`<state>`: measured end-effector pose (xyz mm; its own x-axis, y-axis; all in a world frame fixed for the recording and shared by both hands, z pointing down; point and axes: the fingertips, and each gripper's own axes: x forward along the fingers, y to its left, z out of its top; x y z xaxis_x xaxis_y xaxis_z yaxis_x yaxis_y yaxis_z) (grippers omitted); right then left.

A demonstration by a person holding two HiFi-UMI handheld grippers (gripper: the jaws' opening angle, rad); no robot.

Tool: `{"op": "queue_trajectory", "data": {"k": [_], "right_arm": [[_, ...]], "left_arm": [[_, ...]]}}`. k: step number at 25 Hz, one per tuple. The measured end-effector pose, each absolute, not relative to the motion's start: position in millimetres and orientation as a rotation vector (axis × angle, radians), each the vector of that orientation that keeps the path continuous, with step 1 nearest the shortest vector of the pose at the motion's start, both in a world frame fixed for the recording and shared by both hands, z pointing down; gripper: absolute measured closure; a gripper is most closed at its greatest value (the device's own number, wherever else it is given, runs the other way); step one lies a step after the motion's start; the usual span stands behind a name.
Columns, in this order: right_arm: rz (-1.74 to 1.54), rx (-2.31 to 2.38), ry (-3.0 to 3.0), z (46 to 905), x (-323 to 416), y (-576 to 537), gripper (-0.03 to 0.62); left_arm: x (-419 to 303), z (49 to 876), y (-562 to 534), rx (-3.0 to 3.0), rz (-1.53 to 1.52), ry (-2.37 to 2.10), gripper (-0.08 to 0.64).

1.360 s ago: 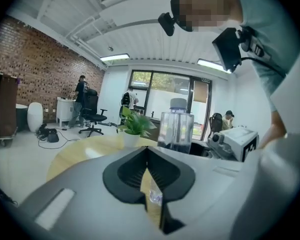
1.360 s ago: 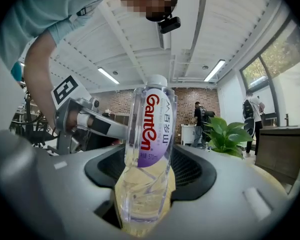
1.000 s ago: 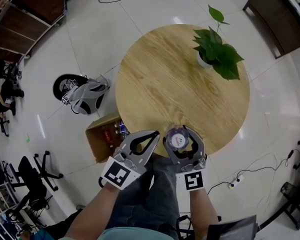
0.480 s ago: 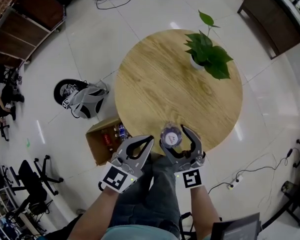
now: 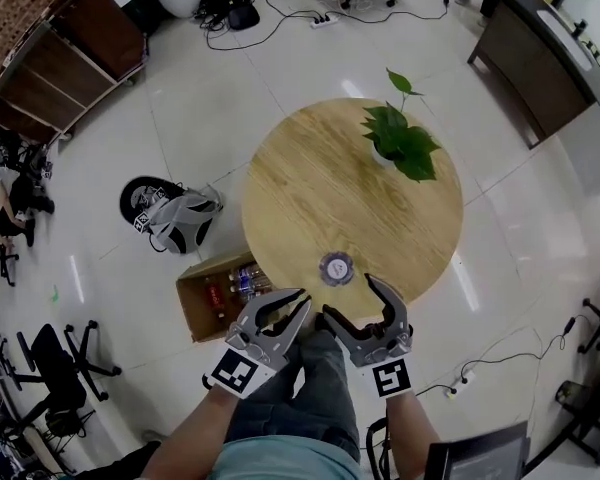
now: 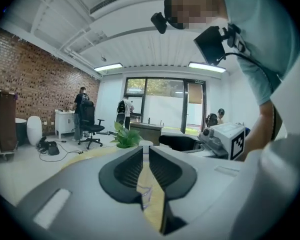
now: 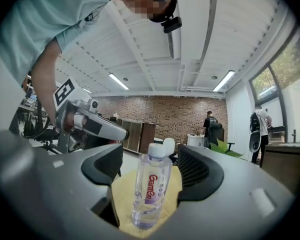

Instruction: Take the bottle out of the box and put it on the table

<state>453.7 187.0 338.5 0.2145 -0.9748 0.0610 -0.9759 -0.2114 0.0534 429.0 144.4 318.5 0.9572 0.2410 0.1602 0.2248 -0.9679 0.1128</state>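
Bottle (image 5: 337, 267) upright on the tabletop (image 5: 320, 168), right gripper (image 5: 348, 296) spread wide around it

We see it framed between the right fingers (image 7: 200, 171), neither pad touching, long axis vertical, so the right hand is nearer. The left gripper (image 5: 302, 299) sits beside it, its narrow fingers easing open on nothing. Red label lettering reads roughly "Ganten". The box (image 5: 195, 303) sits on the floor, left.

Bright strip lights (image 6: 207, 67), floor (image 5: 210, 98) glare, fisheye-warped edges.
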Motion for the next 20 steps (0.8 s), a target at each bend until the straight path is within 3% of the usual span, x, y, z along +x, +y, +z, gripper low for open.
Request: {"op": "queue_trajectory", "data": {"k": [7,20], "right_arm": [[-0.087,2.453,-1.937,275.0,428.6,204.3,0.264],[-0.287,2.472,-1.851,195.2,310.9,206.3,0.281]], "left_arm": [[407.3,273.1,173.0,3.075,0.169,0.466,0.45],[289.6,201.7,177.7,3.101,-0.088,0.611,0.471]]}}
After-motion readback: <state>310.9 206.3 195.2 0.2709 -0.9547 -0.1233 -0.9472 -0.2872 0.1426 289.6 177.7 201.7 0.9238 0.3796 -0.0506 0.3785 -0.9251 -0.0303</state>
